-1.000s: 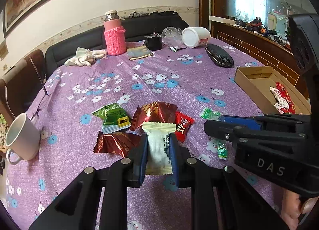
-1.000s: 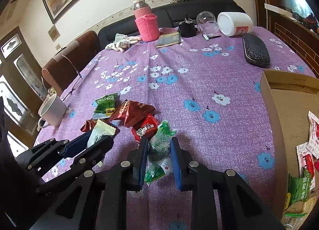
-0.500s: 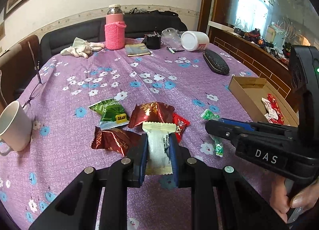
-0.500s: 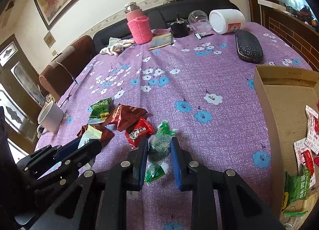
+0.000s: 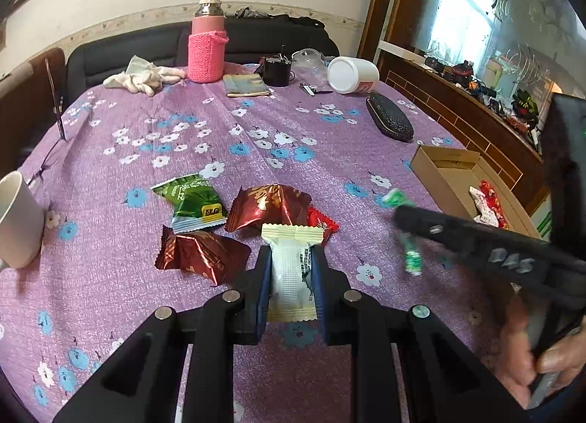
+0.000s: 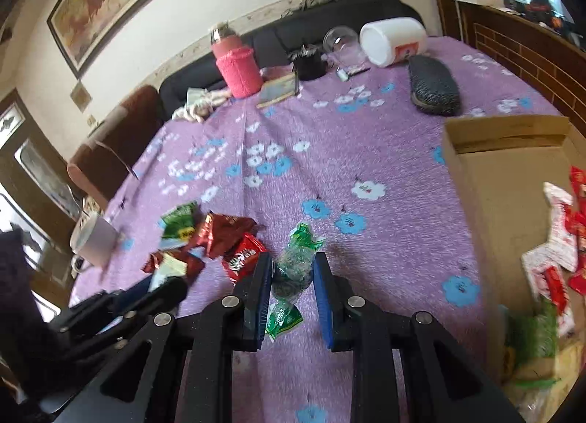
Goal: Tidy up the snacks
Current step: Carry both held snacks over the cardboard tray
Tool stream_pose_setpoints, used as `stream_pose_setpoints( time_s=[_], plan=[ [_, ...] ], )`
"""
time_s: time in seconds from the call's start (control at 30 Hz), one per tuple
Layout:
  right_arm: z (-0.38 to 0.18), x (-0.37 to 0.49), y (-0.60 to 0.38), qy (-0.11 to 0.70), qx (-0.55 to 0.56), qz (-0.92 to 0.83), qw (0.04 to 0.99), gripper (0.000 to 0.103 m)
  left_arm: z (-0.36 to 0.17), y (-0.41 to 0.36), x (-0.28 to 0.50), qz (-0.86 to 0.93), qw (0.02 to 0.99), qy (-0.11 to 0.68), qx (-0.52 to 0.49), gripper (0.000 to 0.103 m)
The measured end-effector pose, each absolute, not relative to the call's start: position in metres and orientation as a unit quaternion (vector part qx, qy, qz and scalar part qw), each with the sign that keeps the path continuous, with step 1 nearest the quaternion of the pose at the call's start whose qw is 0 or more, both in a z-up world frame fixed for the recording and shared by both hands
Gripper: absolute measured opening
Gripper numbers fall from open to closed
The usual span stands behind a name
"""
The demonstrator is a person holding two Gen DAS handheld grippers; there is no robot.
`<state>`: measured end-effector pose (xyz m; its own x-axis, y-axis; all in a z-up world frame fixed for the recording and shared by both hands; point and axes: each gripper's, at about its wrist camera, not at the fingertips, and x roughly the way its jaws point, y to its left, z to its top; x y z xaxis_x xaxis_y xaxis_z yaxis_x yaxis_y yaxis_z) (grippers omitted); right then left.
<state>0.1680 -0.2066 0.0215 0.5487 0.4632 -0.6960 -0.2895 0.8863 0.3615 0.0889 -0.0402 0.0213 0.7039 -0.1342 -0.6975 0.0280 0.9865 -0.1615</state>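
My left gripper [image 5: 291, 258] is shut on a cream-white snack packet [image 5: 292, 269], held above the purple flowered tablecloth. My right gripper [image 6: 293, 265] is shut on a green twisted candy [image 6: 293, 269]. In the left wrist view that candy [image 5: 410, 258] hangs from the right gripper at the right, blurred. On the cloth lie a green packet [image 5: 192, 203], two dark red foil packets [image 5: 199, 258] [image 5: 269, 207] and a small red packet [image 5: 320, 223]. The cardboard box [image 6: 505, 181] at the right holds red-and-white and green snacks.
A white mug [image 5: 16, 219] stands at the left table edge. At the far side are a pink flask [image 5: 207, 44], gloves [image 5: 144, 75], a black cup [image 5: 276, 69], a tipped white jar [image 5: 351, 73] and a black case [image 5: 390, 121]. A hand [image 5: 538, 353] holds the right gripper.
Both cameras have rolled, tilting the scene. The right gripper has lifted the green candy off the cloth and shifted toward the box. The left gripper keeps its packet in place.
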Motion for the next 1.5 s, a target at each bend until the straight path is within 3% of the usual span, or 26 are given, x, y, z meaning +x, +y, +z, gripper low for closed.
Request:
stream_pose_setpoints(
  time_s=[0.43, 0.77, 1.1, 1.5],
  plan=[
    [0.044, 0.106, -0.319, 0.375, 0.179, 0.165, 0.894, 0.024, 0.034, -0.077, 0.073, -0.112, 0.912, 0.387, -0.075, 0.020],
    [0.031, 0.092, -0.424, 0.346, 0.239, 0.058, 0.905, 0.024, 0.065, -0.179, 0.060, -0.203, 0.900, 0.383, -0.041, 0.020],
    [0.008, 0.088, -0.464, 0.350, 0.248, -0.003, 0.903, 0.024, 0.029, -0.296, 0.063, -0.273, 0.859, 0.433, 0.010, 0.020],
    [0.005, 0.095, -0.453, 0.354, 0.232, 0.001, 0.906, 0.025, 0.004, -0.309, 0.069, -0.276, 0.853, 0.442, 0.020, 0.020]
  ],
)
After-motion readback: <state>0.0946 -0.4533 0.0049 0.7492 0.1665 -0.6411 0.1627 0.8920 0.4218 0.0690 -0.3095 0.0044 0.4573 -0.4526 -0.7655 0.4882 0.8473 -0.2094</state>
